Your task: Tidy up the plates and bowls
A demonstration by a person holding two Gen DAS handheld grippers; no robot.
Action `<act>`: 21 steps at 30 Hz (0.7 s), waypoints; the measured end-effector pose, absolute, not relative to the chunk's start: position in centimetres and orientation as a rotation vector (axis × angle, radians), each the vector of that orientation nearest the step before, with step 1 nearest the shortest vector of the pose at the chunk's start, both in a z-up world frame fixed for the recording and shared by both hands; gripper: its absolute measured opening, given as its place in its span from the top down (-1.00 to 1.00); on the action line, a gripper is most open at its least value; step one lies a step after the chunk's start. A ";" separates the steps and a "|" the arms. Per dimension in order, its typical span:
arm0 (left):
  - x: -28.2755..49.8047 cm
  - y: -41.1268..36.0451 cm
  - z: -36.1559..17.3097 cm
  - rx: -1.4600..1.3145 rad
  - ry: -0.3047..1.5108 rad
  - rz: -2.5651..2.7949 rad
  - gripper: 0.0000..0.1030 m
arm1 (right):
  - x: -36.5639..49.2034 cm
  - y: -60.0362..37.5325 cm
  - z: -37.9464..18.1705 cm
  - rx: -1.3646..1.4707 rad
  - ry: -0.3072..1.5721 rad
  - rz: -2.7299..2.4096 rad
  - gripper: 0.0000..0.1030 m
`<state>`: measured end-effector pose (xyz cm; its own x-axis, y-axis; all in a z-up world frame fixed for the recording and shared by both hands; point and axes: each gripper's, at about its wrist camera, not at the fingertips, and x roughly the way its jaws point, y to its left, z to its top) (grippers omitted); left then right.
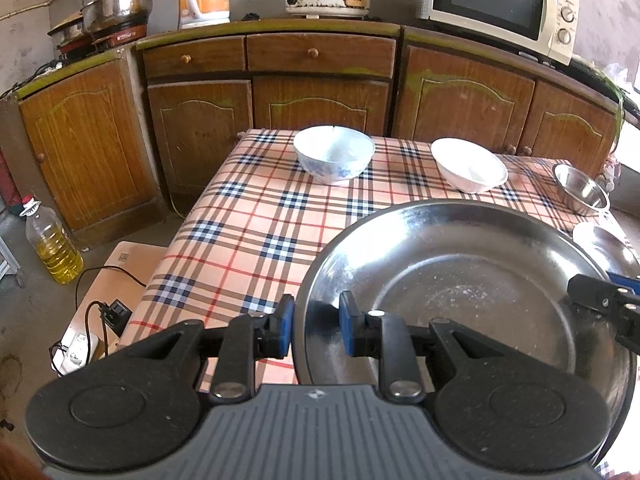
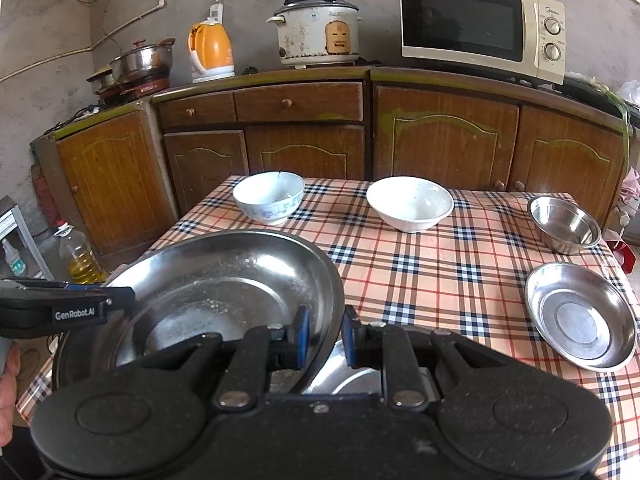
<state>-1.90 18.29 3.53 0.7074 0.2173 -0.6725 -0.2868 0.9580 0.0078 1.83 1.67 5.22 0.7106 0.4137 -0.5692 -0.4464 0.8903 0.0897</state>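
A large steel plate (image 1: 460, 280) (image 2: 224, 280) hangs tilted over the near side of the plaid table (image 1: 248, 224) (image 2: 440, 272). My left gripper (image 1: 316, 326) is shut on its left rim, and this gripper (image 2: 80, 304) shows at the left of the right wrist view. My right gripper (image 2: 326, 334) is shut on the plate's right rim and shows at the far right edge (image 1: 608, 300). Another steel surface (image 2: 348, 376) lies under the plate. Further back stand a blue-patterned bowl (image 1: 334, 154) (image 2: 268, 196), a white bowl (image 1: 468, 164) (image 2: 410, 202), a small steel bowl (image 1: 580, 188) (image 2: 564, 224) and a shallow steel dish (image 2: 580, 316).
Wooden cabinets (image 2: 304, 152) behind the table carry a microwave (image 2: 480, 24), a rice cooker (image 2: 316, 32), an orange kettle (image 2: 210, 52) and pots (image 2: 140, 64). An oil bottle (image 1: 52, 248) stands on the floor to the left, near a power strip (image 1: 76, 352). A hand (image 2: 8, 380) shows at lower left.
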 end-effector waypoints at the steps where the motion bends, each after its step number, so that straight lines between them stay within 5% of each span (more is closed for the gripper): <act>1: -1.9 18.2 3.5 -0.099 0.735 0.279 0.53 | 1.8 1.6 5.2 -0.055 0.620 0.476 0.55; 21: -1.6 17.6 2.8 -0.098 0.751 0.260 0.53 | 1.6 0.5 4.5 -0.041 0.629 0.459 0.55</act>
